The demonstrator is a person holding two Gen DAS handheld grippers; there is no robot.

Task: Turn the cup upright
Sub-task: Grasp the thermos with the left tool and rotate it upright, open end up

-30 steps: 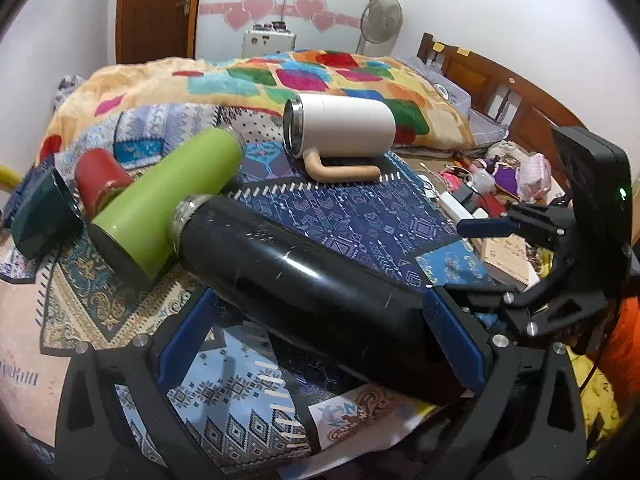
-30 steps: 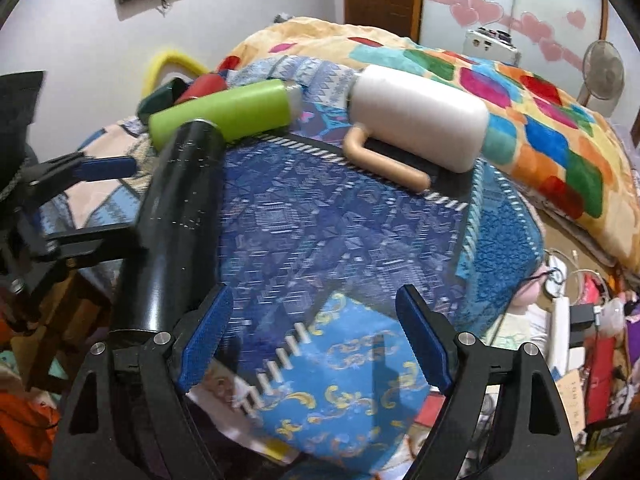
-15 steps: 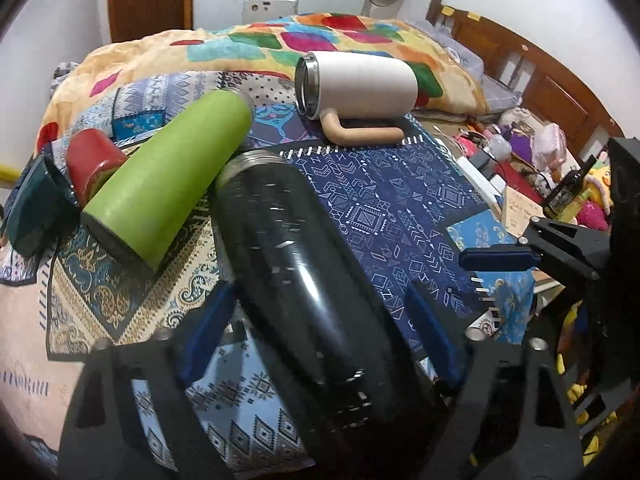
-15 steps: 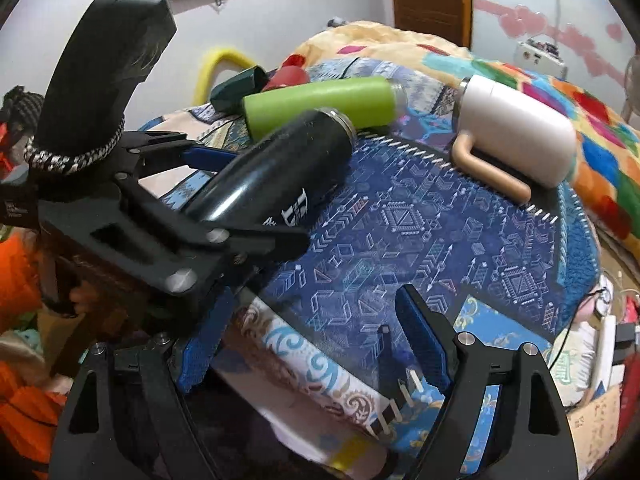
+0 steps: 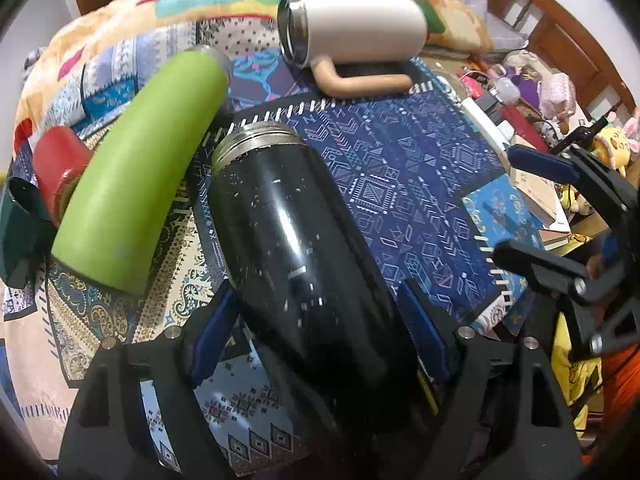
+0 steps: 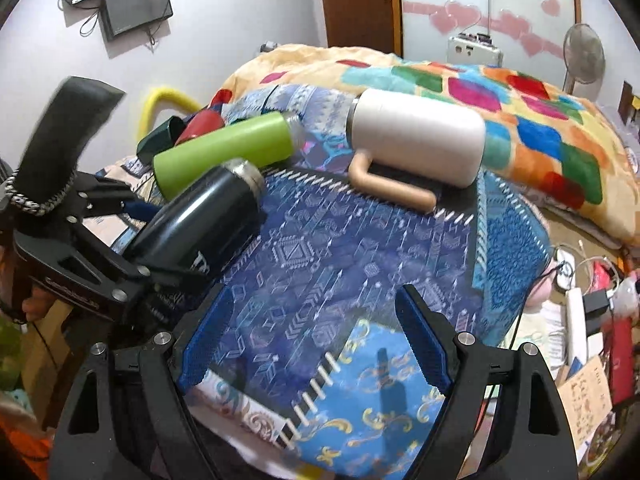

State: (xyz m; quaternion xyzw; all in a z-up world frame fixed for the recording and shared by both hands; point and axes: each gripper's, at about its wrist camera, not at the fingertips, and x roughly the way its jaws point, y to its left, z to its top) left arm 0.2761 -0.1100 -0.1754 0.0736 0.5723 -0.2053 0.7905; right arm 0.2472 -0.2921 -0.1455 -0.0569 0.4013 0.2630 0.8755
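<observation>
A black steel cup (image 5: 296,248) with a silver threaded mouth is held in my left gripper (image 5: 316,320), which is shut on its lower body. The cup is tilted, mouth up and away, lifted off the blue patterned cloth (image 5: 400,184). In the right wrist view the same black cup (image 6: 204,216) slants up at the left, with the left gripper (image 6: 160,252) clamped on it. My right gripper (image 6: 316,340) is open and empty above the cloth's near edge; it also shows in the left wrist view (image 5: 532,204).
A green bottle (image 5: 140,172), a white mug with a tan handle (image 5: 356,24), a red cup (image 5: 60,160) and a dark green cup (image 5: 20,224) lie on their sides on the bed. Clutter (image 6: 592,320) fills the floor at right.
The left gripper has raised the black cup's mouth end, swinging it from lying across the cloth to a steep tilt. The right gripper has pulled back from the cup's base and stays open.
</observation>
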